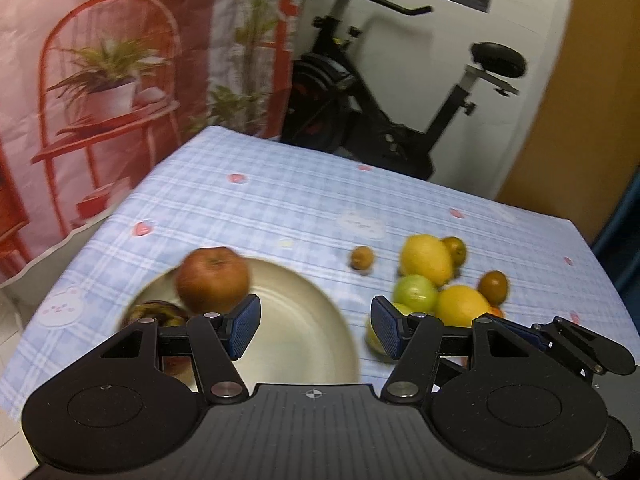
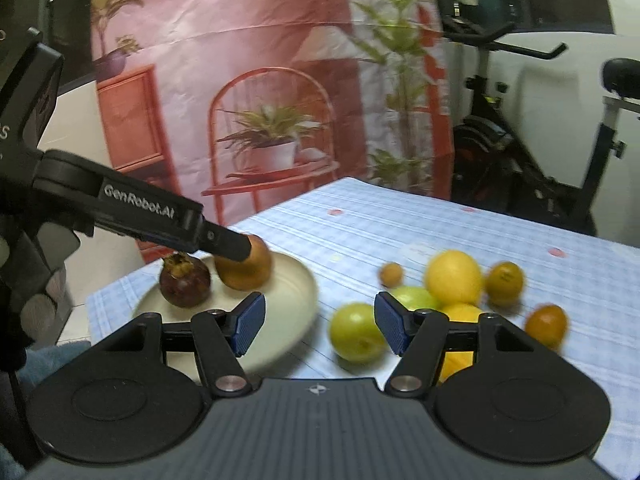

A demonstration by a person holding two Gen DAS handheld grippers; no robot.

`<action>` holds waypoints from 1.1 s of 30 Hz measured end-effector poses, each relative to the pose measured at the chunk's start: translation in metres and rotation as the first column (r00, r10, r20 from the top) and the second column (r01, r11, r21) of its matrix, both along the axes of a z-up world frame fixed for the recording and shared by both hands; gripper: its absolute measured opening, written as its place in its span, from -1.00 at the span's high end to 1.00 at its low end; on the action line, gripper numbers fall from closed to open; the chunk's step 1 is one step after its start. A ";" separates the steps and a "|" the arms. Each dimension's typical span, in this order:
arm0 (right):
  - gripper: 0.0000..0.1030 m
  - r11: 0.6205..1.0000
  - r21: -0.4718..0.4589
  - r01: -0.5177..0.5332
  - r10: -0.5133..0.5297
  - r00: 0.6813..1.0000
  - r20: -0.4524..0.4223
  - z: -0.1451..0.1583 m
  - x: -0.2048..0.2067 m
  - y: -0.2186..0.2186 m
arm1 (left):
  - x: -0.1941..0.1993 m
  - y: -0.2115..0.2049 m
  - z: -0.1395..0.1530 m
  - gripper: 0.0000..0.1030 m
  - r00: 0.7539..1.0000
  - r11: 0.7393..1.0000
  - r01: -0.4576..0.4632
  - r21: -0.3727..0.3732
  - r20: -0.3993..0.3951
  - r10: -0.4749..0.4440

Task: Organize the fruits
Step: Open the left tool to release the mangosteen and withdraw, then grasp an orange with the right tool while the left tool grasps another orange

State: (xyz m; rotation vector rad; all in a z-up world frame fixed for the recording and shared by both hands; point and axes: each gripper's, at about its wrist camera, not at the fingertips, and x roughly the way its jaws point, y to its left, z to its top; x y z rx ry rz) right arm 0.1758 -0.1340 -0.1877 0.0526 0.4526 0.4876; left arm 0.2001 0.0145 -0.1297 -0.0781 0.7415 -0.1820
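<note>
A pink backdrop (image 2: 248, 80) printed with plants is hanging behind the table (image 1: 280, 200); an exercise bike (image 1: 384, 92) is standing against the white wall (image 1: 520, 40).

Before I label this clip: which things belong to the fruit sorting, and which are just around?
Job: round cream plate, brown apple, dark purple mangosteen, yellow lemons, green round fruits, small brown fruits.
Around: blue checked tablecloth, black exercise bike, pink printed backdrop.

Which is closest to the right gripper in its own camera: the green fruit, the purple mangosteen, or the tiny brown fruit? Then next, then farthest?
From the right gripper:
1. Green fruit, just right of the gap between the fingers.
2. Purple mangosteen, on the plate to the left.
3. Tiny brown fruit, farther back on the tablecloth.
</note>
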 end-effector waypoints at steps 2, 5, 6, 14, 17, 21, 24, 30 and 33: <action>-0.24 1.000 -0.017 0.018 -0.018 1.000 0.001 -0.002 -0.006 -0.009 | -0.001 -0.009 -0.001 -0.23 1.000 1.000 0.023 -0.001 0.004 -0.023; -0.23 0.998 -0.044 0.044 -0.044 0.999 0.002 -0.007 -0.017 -0.022 | -0.003 -0.021 -0.003 -0.23 0.998 0.999 0.054 -0.001 0.009 -0.054; -0.22 0.997 -0.052 0.053 -0.053 0.999 -0.002 -0.009 -0.020 -0.026 | -0.003 -0.025 -0.005 -0.23 0.998 0.998 0.066 0.002 0.012 -0.066; -0.14 0.992 -0.056 0.116 -0.119 0.992 -0.046 -0.025 -0.036 -0.055 | -0.009 -0.053 -0.013 -0.23 0.992 0.992 0.121 0.022 0.033 -0.122; -0.13 0.991 -0.052 0.125 -0.128 0.990 -0.057 -0.029 -0.039 -0.058 | -0.014 -0.058 -0.016 -0.23 0.988 0.989 0.148 0.021 0.035 -0.148; -0.12 0.991 -0.050 0.125 -0.128 0.989 -0.072 -0.034 -0.040 -0.059 | -0.021 -0.060 -0.020 -0.23 0.988 0.989 0.148 0.030 0.043 -0.149; -0.09 0.991 -0.052 0.123 -0.127 0.988 -0.083 -0.038 -0.038 -0.057 | -0.022 -0.059 -0.024 -0.23 0.988 0.988 0.152 0.029 0.031 -0.152; -0.04 0.988 -0.064 0.139 -0.145 0.985 -0.099 -0.044 -0.034 -0.057 | -0.024 -0.058 -0.026 -0.23 0.986 0.986 0.168 0.011 0.019 -0.168; -0.01 0.988 -0.063 0.137 -0.144 0.984 -0.106 -0.045 -0.032 -0.057 | -0.023 -0.058 -0.028 -0.23 0.984 0.984 0.175 0.005 0.008 -0.175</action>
